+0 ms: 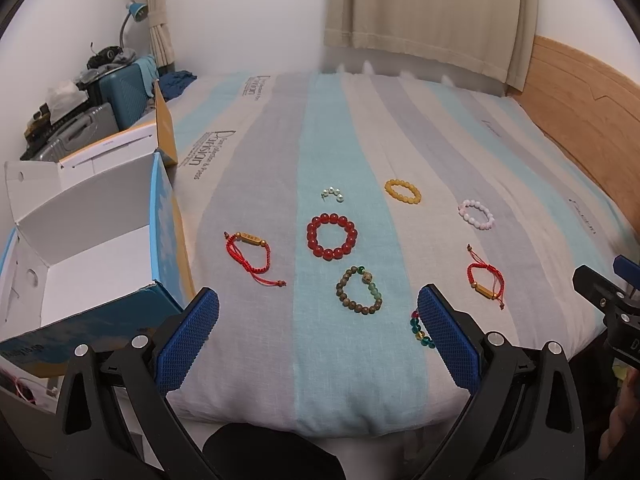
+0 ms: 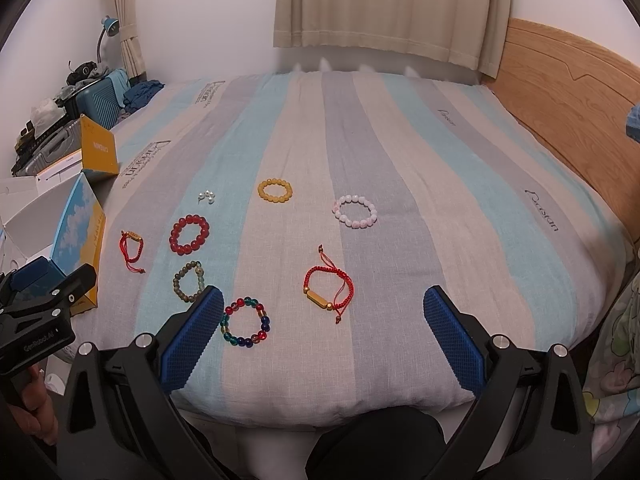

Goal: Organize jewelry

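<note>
Red glossy bead bracelet (image 1: 332,237) flat on striped bedspread (image 1: 400,128); both hand-held grippers released.

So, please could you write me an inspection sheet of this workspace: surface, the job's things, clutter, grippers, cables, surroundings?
Surface: striped bedspread, pale blue, grey and beige, flat.
Job's things: eight pieces lying apart: yellow bracelet, pink bracelet, red bead bracelet, brown-green bracelet, multicolour bracelet, two red cord bracelets, small pearl cluster.
Open box: at the left bed edge; visible floor bare.
Clutter: suitcases with piled items.
Grippers: left gripper and right gripper open, holding nothing.
Cables: nothing seen.
Surroundings: curtains, wooden headboard, desk lamp.
</note>
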A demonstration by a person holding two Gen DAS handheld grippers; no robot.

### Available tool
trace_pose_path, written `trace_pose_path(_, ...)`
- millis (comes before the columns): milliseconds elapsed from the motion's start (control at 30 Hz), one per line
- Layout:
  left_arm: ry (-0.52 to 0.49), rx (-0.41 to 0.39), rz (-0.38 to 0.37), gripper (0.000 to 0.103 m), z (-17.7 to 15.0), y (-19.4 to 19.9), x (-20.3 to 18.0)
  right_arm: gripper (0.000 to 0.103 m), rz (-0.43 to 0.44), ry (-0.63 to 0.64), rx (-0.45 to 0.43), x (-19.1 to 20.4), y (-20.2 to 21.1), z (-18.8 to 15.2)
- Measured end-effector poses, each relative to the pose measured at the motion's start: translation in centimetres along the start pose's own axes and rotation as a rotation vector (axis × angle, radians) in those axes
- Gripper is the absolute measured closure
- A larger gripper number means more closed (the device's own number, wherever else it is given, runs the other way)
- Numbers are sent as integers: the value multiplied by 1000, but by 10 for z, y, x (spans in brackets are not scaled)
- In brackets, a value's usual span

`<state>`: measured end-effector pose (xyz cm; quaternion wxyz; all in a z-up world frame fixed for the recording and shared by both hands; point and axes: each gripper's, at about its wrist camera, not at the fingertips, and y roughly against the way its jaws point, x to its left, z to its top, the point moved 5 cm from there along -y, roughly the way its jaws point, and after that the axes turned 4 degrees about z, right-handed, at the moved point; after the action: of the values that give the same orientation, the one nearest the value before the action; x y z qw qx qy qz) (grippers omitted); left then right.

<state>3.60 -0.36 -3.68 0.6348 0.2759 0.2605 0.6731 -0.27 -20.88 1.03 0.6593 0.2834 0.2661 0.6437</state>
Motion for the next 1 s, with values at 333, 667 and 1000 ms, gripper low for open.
trace_pose_path(333,1,2,0,6,-1,0,-2,7,2,0,0,2,1,-3)
trace_pose_path(667,-1,8,0,6,-4,0,-1,7,4,5,0,3,5,-2)
trace_pose_path(1000,-4,10,32,6,-4,3,1,7,11,4,3,5,5,-4)
